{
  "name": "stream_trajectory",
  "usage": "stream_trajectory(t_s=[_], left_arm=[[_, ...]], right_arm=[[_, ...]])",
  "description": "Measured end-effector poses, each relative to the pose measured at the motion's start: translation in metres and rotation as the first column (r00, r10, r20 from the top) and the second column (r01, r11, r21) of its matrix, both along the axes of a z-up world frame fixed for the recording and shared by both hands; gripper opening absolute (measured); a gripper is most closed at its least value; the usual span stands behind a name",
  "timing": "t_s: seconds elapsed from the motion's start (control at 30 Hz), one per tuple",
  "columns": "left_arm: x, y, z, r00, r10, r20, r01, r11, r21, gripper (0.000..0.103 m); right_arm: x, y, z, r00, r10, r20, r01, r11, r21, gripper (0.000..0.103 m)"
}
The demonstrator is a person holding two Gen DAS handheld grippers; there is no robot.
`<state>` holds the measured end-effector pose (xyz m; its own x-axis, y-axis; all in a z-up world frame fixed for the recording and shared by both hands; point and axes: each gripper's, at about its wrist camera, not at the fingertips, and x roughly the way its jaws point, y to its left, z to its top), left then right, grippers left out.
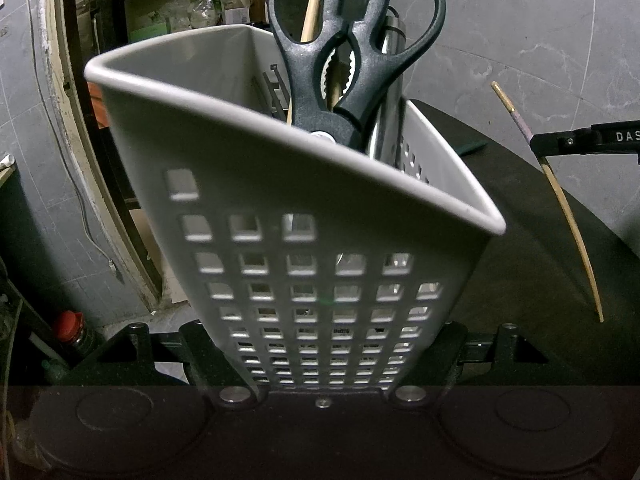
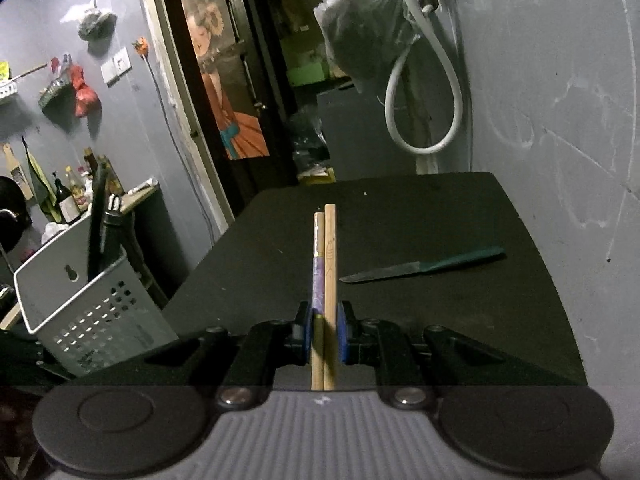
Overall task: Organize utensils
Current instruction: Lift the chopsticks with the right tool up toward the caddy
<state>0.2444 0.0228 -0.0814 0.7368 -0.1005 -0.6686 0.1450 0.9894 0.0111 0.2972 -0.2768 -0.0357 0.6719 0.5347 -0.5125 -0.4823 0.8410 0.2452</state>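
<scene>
My left gripper [image 1: 324,360] is shut on a grey perforated utensil caddy [image 1: 296,208] and holds it tilted. Black scissors [image 1: 352,48], a wooden stick and a steel utensil [image 1: 390,92] stand in it. My right gripper [image 2: 325,334] is shut on a pair of wooden chopsticks [image 2: 325,264], one with a purple band, pointing forward above the black table [image 2: 440,320]. In the left wrist view the chopsticks [image 1: 568,220] and the right gripper's arm show at the right. The caddy [image 2: 88,300] also shows at the left in the right wrist view.
A green-handled knife [image 2: 424,266] lies on the table to the right of the chopsticks. A grey wall stands at the right, with a white hose [image 2: 424,92] behind the table. A dark doorway and a counter with bottles [image 2: 68,196] are at the left.
</scene>
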Motion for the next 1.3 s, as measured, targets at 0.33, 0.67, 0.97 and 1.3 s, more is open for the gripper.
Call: stream_trajectory(t_s=[0.33, 0.67, 0.97, 1.3], left_arm=[[0.0, 0.0, 0.0, 1.0, 0.0, 0.0, 0.0, 1.0, 0.0, 0.077], [0.0, 0.001, 0.0, 1.0, 0.0, 0.0, 0.0, 1.0, -0.001, 0.077], [0.0, 0.0, 0.0, 1.0, -0.001, 0.0, 0.001, 1.0, 0.0, 0.077], [0.001, 0.001, 0.001, 1.0, -0.005, 0.003, 0.005, 1.0, 0.004, 0.076]], right_arm=[[-0.005, -0.003, 0.004, 0.999, 0.006, 0.045, -0.007, 0.999, 0.033, 0.015], [-0.012, -0.001, 0.009, 0.997, 0.014, 0.077, -0.018, 0.999, 0.049, 0.015], [-0.019, -0.003, 0.014, 0.993, 0.013, 0.116, -0.021, 0.998, 0.063, 0.015], [-0.029, 0.001, 0.026, 0.984, 0.016, 0.177, -0.03, 0.997, 0.076, 0.015]])
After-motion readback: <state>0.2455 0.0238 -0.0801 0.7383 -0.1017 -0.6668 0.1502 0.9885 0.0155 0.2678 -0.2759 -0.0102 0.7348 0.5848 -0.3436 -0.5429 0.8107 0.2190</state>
